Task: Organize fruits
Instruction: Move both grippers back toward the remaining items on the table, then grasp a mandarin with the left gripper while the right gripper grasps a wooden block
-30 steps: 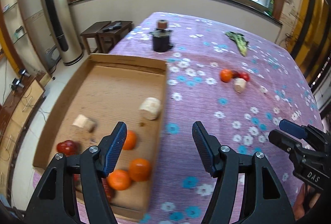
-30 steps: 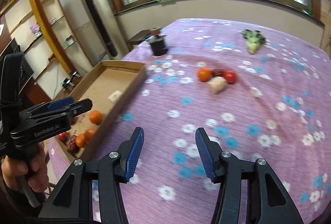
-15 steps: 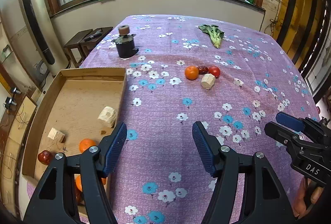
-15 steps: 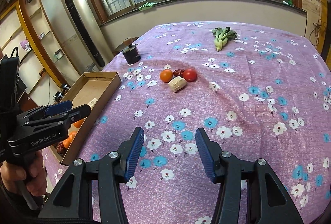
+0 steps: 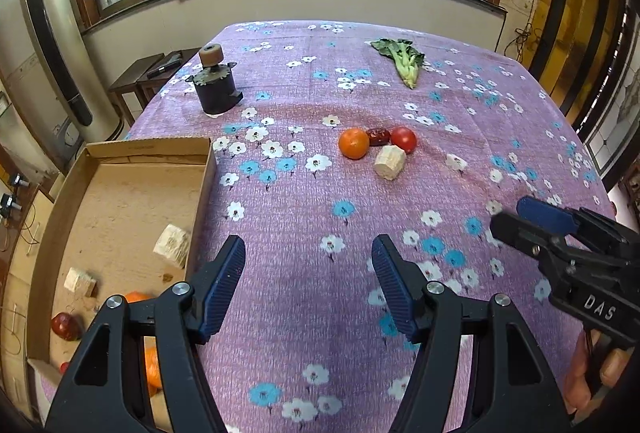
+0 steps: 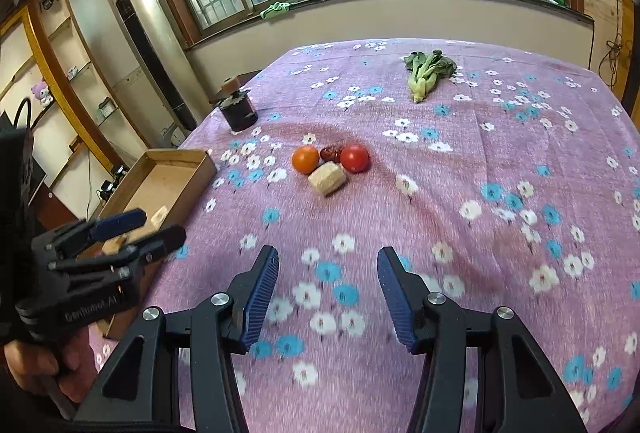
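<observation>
Both grippers have swung off the shallow brown cardboard box point(image 5: 120, 193) toward open table since a second ago. Left gripper point(image 5: 308, 281) hangs spread and empty, the box just to its left, already holding oranges, a red fruit and pale chunks. Right gripper point(image 6: 326, 293) is spread and empty too. Straight ahead of both, well apart, sits the cluster: round orange point(image 6: 305, 159), dark red date point(image 6: 330, 153), red tomato point(image 6: 354, 158), pale cut chunk point(image 6: 327, 178) nearest, long axis lying crosswise. It looks dead centre for the right gripper, so that seems the likelier picker. Only the left wrist view shows the box's contents.
</observation>
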The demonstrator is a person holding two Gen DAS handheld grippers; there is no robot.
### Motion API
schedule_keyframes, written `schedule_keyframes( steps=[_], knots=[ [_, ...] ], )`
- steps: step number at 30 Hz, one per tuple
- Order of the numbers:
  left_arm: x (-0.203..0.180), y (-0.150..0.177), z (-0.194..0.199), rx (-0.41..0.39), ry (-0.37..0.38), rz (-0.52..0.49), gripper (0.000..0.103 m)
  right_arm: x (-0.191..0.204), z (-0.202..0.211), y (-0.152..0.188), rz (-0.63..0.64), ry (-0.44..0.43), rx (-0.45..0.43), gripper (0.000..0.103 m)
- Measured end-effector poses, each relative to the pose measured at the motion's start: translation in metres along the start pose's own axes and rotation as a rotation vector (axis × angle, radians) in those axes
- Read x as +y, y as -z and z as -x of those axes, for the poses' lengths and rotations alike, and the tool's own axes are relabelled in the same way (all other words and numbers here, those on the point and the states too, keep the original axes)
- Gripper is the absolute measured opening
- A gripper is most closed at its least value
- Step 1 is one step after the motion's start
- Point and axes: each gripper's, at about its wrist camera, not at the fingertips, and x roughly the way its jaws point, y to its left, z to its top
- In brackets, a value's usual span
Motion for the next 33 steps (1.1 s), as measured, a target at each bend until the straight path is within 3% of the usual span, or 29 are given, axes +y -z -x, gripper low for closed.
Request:
schedule_keyframes(
  steps=[6,12,18,20,21,32,33],
  knots=[
    [0.018,-0.018,-0.024,0.010,-0.005,0.084,0.065,0.005,-0.050,-0.023,0.008,-0.025,0.047,0.051],
    [0.026,-0.040,-0.053,0.023,0.016,0.099,0.065,0.009,-0.108,-0.037,0.005,-0.045,0.092,0.050],
    [0.017,-0.057,-0.092,0.076,0.051,0.083,0.065,0.006,-0.139,-0.048,0.002,0.052,0.079,0.050],
    [0.012,-0.060,-0.101,0.083,0.074,0.073,0.065,0.006,-0.143,-0.052,0.017,0.070,0.068,0.047],
    [0.008,-0.062,-0.105,0.087,0.081,0.065,0.065,0.005,-0.143,-0.052,0.019,0.062,0.068,0.040],
    [-0.031,-0.072,-0.149,0.124,0.123,0.023,0.065,-0.027,-0.084,-0.015,-0.096,-0.012,0.072,0.040],
    [-0.034,-0.073,-0.150,0.115,0.114,0.016,0.061,-0.028,-0.079,-0.011,-0.096,-0.013,0.072,0.040]
  ],
)
